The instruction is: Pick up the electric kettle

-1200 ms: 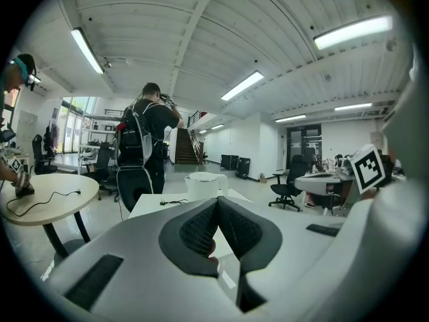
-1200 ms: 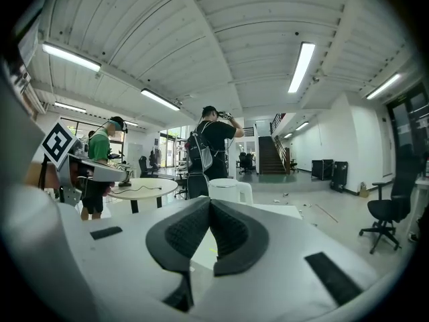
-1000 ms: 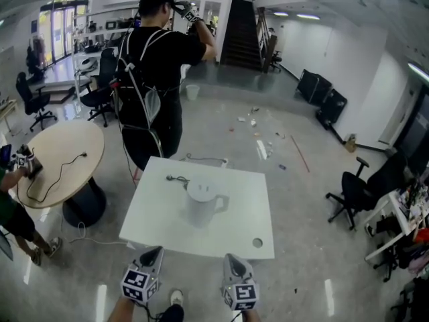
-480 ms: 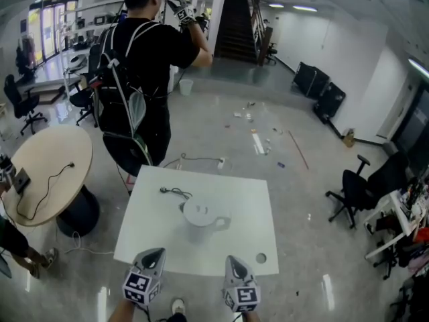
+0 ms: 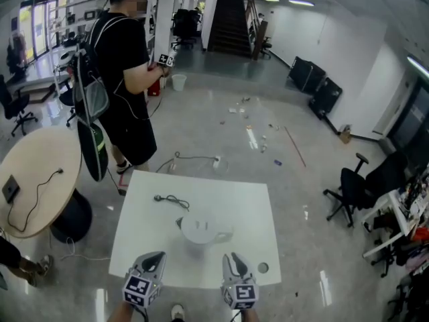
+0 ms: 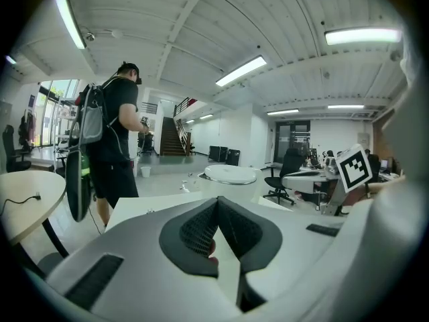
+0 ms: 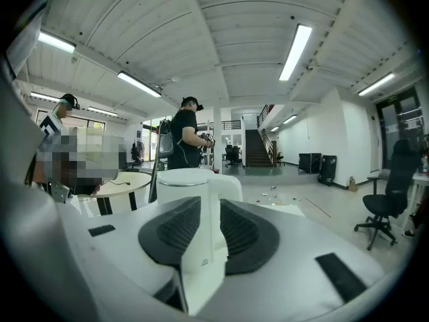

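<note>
The white electric kettle (image 5: 200, 231) stands on the white square table (image 5: 248, 203), near its front edge, with the handle (image 5: 225, 234) pointing right. My left gripper (image 5: 156, 255) is over the table's front edge, left of the kettle and apart from it, its jaws shut with nothing between them. In the left gripper view (image 6: 216, 205) the kettle (image 6: 230, 180) shows ahead to the right. My right gripper (image 5: 232, 256) is just short of the handle, its jaws opening. In the right gripper view (image 7: 209, 210) the kettle (image 7: 194, 183) shows through the gap; the pads do not press on it.
A black cable (image 5: 171, 200) lies on the far left of the table, and a round hole (image 5: 263, 267) sits at its front right corner. A person (image 5: 120, 92) in black stands beyond it. A round table (image 5: 33, 180) is at the left, an office chair (image 5: 348, 193) at the right.
Both grippers have come forward to the table's front edge, and the kettle now lies just ahead of them. The person in black has lowered the raised arm and turned.
</note>
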The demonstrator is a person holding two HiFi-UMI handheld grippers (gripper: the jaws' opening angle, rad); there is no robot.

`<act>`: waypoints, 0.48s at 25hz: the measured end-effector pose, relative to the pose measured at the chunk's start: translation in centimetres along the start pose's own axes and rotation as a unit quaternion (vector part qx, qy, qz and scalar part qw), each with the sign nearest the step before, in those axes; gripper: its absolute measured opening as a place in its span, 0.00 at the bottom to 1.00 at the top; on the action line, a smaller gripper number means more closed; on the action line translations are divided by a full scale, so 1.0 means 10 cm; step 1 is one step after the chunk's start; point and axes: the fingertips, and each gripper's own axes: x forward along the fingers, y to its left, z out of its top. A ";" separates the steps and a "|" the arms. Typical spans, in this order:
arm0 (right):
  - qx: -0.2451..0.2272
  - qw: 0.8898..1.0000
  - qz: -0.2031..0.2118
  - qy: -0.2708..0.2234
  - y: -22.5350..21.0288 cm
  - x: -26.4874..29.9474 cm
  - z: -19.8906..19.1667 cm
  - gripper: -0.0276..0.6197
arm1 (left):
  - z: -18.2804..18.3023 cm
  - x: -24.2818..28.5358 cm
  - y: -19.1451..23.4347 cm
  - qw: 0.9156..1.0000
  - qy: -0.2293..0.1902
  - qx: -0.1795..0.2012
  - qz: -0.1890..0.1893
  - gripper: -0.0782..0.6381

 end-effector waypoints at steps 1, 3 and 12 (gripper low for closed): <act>0.002 1.000 -0.003 -0.001 -0.03 0.06 -0.01 0.23 | -0.02 0.05 0.02 1.000 0.001 0.001 -0.001 0.12; 0.002 1.000 -0.019 0.001 -0.12 0.15 -0.06 0.30 | -0.04 0.13 0.04 1.000 0.004 0.000 -0.004 0.12; 0.033 0.999 -0.036 -0.002 -0.30 0.57 -0.11 0.33 | -0.18 0.41 0.04 0.999 0.001 0.014 -0.052 0.18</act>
